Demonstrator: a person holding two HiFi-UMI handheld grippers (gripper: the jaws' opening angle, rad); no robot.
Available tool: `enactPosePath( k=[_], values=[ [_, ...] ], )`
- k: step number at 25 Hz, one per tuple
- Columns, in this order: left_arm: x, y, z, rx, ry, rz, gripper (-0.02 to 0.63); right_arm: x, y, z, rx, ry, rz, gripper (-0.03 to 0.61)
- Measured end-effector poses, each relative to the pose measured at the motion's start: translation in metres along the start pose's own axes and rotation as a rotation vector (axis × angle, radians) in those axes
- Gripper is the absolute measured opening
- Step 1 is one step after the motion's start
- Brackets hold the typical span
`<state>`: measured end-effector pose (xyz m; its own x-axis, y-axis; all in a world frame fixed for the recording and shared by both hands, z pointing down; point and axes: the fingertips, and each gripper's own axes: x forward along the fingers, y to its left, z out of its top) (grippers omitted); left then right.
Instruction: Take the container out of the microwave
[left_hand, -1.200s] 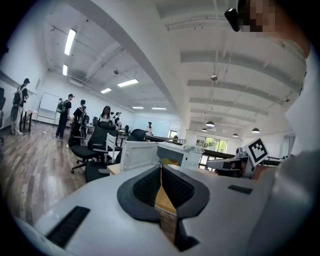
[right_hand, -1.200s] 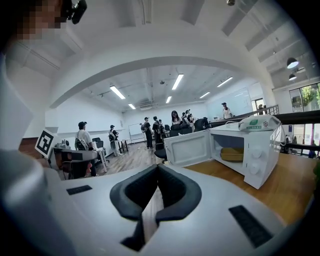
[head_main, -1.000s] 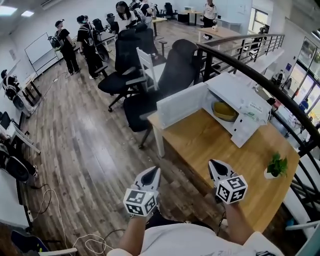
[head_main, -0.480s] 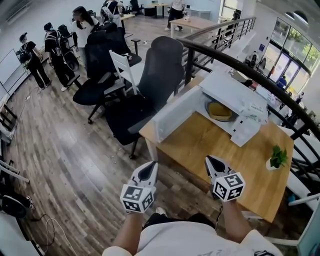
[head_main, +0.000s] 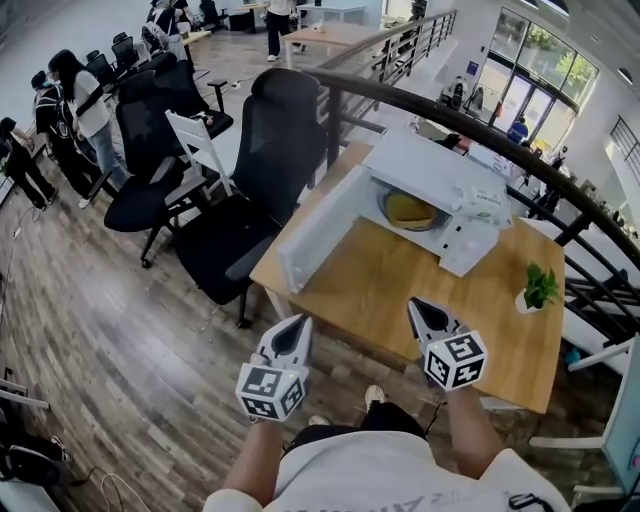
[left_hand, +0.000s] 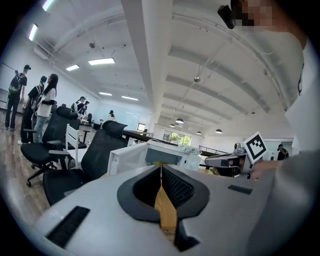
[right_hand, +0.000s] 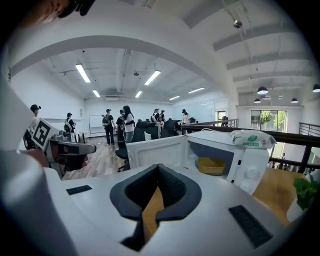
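Note:
A white microwave (head_main: 430, 175) stands on a wooden table (head_main: 400, 290) with its door (head_main: 318, 238) swung wide open to the left. Inside it sits a yellow container (head_main: 409, 208), also seen in the right gripper view as the container (right_hand: 211, 165). My left gripper (head_main: 302, 322) hovers by the table's near left corner, jaws shut and empty. My right gripper (head_main: 417, 306) hangs over the table's near edge, also shut and empty. Both point toward the microwave (left_hand: 167, 154) from well short of it.
A small potted plant (head_main: 538, 288) stands at the table's right side. Black office chairs (head_main: 265, 160) and a white chair (head_main: 195, 150) crowd the floor left of the table. A dark railing (head_main: 480, 125) runs behind the microwave. People stand far off at the left.
The view has swung so the table and microwave sit further left and nearer. Both grippers have come up to the table's near edge, still shut.

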<state>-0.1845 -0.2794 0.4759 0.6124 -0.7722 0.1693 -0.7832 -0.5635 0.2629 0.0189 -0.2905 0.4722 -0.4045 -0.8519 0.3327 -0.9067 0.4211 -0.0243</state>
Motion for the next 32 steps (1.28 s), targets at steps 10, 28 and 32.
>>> enactPosePath(
  k=[10, 28, 32],
  values=[
    [0.073, 0.0, 0.004, 0.0, 0.026, 0.019, 0.035, 0.062, -0.073, 0.004, -0.14, 0.071, -0.007, 0.021],
    [0.175, 0.013, -0.015, -0.053, 0.088, 0.079, 0.035, 0.244, -0.165, -0.028, -0.363, 0.306, 0.078, 0.124],
    [0.184, 0.016, -0.016, -0.058, 0.092, 0.075, 0.035, 0.269, -0.178, -0.043, -0.42, 0.372, 0.062, 0.133]
  ],
)
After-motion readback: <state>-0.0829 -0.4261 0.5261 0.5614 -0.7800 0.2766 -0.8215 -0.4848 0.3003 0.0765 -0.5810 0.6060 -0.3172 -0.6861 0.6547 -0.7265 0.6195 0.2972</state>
